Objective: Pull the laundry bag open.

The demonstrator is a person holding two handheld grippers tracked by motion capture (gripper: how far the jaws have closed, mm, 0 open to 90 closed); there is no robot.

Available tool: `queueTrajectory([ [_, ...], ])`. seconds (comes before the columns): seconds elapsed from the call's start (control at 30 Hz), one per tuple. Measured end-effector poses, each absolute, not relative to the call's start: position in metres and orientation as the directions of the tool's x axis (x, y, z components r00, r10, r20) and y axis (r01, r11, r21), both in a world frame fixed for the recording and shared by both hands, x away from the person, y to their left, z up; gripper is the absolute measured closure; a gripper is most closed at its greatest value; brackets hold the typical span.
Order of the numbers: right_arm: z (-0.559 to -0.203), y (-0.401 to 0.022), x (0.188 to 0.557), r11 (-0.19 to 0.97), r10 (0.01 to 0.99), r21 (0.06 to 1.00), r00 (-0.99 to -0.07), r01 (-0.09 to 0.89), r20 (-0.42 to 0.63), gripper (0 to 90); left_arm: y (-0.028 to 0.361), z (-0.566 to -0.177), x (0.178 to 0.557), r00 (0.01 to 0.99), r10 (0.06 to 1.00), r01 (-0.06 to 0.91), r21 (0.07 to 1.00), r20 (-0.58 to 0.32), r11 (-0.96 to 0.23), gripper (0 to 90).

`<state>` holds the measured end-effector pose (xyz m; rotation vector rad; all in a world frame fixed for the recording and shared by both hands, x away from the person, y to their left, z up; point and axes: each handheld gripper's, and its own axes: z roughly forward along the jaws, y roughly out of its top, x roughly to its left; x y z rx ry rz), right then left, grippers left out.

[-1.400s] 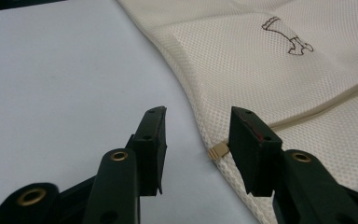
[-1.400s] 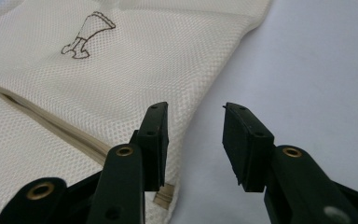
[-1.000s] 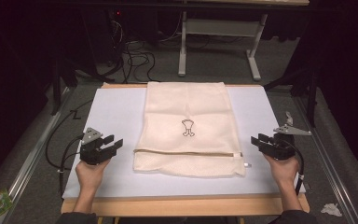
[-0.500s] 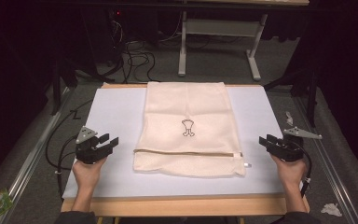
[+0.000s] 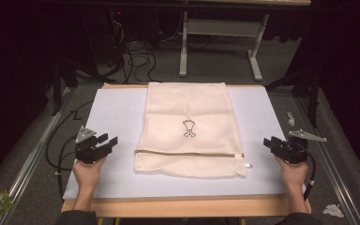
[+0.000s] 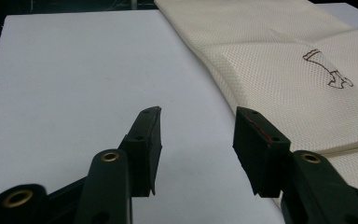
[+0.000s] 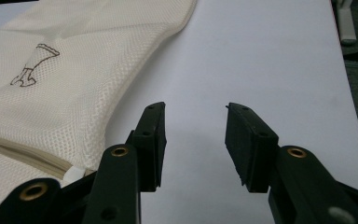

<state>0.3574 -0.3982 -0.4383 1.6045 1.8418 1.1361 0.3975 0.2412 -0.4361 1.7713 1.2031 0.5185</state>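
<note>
Left gripper [image 5: 104, 146] at 9 o'clock of the cream mesh laundry bag [image 5: 188, 126], jaws apart, just opened wider, gripping nothing. Right gripper [image 5: 271, 142] at 3 o'clock, jaws apart and empty. Bag flat mid-table on the white board [image 5: 117, 108], long axis 12 to 6, folded flap and zipper edge [image 5: 187, 153] toward 6. Both grippers clear of the cloth, about equally near. Zipper pull [image 5: 248, 165] too small to read; bag contents hidden.
</note>
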Motion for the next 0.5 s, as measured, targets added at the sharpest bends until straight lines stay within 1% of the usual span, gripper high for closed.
queueTrajectory([
  [0.5, -0.454, -0.401, 0.363, -0.022, 0.963, 0.795, -0.202, 0.606, 0.181, 58.9, 0.238, -0.446, 0.408, 0.412, 0.902, 0.516, 0.848, -0.125, -0.118, 50.1],
])
